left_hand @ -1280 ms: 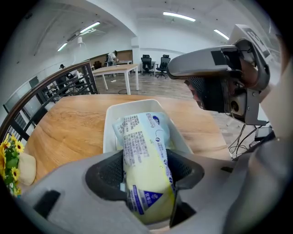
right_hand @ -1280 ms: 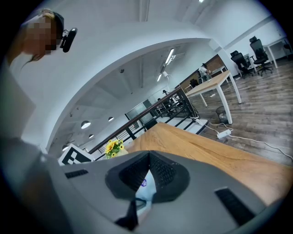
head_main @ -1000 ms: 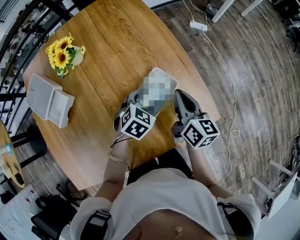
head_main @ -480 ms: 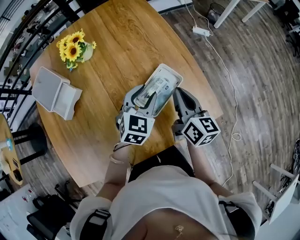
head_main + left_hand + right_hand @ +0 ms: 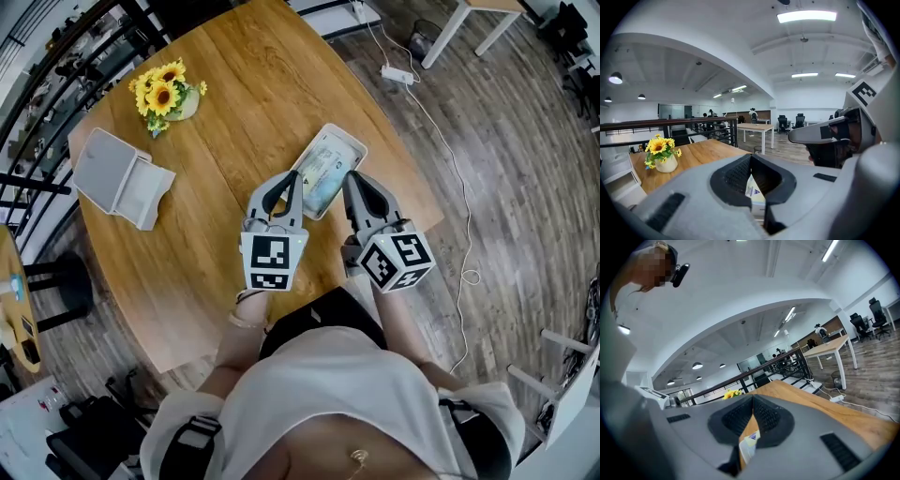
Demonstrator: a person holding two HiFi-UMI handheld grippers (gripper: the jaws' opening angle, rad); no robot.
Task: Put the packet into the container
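left tongs (image 5: 294,180): pressed together, pinching the packet (image 5: 328,169) at its near-left edge.
right tongs (image 5: 349,180): pinching its near-right edge.
packet's long way: near-left to far-right.
container (image 5: 105,169): open, well apart to the left; left tongs nearer.

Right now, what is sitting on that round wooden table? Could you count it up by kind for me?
sunflower pot: 1
open white box: 1
white container: 1
packet, lying in the white container: 1
Total: 4
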